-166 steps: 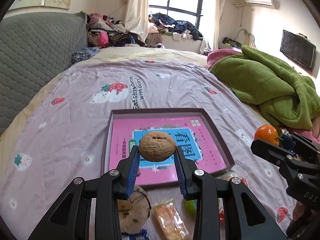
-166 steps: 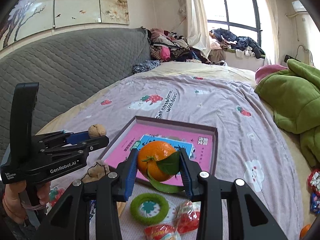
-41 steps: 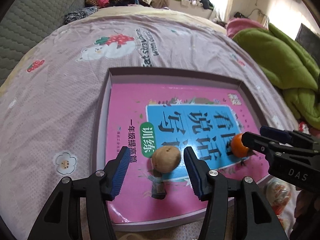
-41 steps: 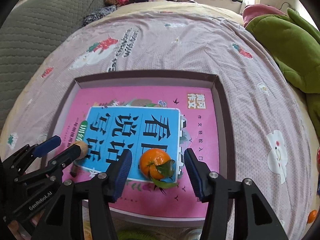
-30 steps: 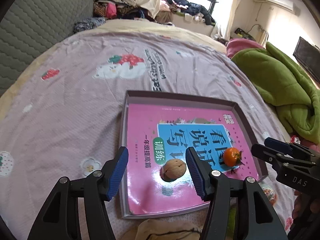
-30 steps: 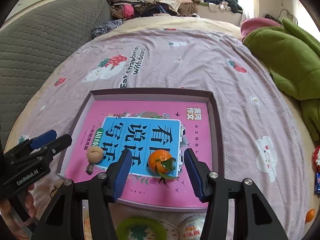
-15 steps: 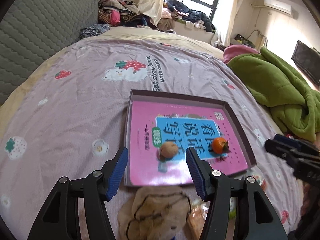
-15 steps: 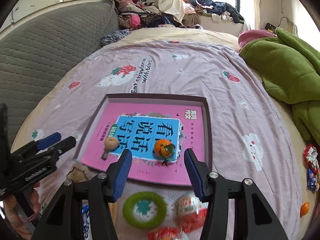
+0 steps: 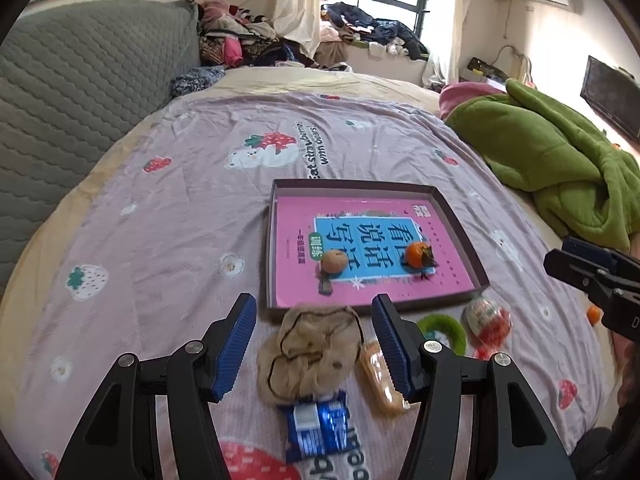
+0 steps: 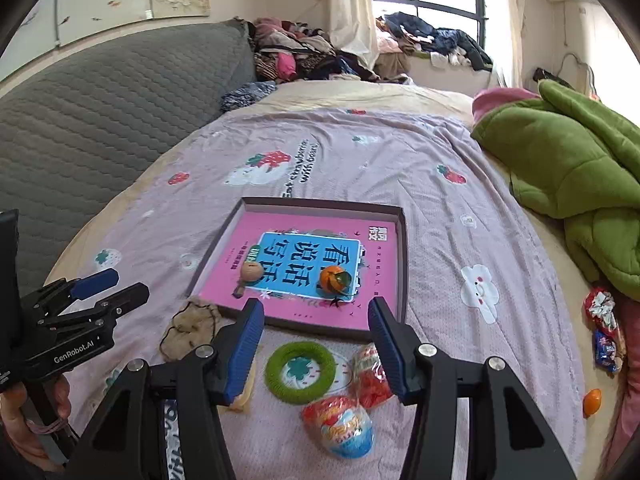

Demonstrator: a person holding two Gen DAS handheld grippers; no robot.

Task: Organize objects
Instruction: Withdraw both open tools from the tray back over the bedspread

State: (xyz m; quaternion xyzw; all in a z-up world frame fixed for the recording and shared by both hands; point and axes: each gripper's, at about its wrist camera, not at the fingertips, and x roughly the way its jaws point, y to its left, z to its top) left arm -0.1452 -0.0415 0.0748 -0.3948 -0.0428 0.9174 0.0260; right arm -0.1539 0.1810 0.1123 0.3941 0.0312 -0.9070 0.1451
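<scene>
Walnut (image 9: 334, 261) and tangerine (image 9: 417, 255) sit in the tray (image 9: 271, 240), well beyond both claws: left gripper (image 9: 314, 344) and right gripper (image 10: 316, 346) gape wide, empty.

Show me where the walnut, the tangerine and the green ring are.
walnut (image 9: 334, 261): left wrist view, middle of shell.
tangerine (image 10: 331, 278): right wrist view, orange skin.
green ring (image 10: 301, 372): right wrist view, its fuzzy band.

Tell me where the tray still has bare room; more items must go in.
The tray is bare across its far half, beyond the walnut and orange, and in its right corner. The bed in front of its near rim is crowded: green ring, wrapped eggs, brown cloth.
</scene>
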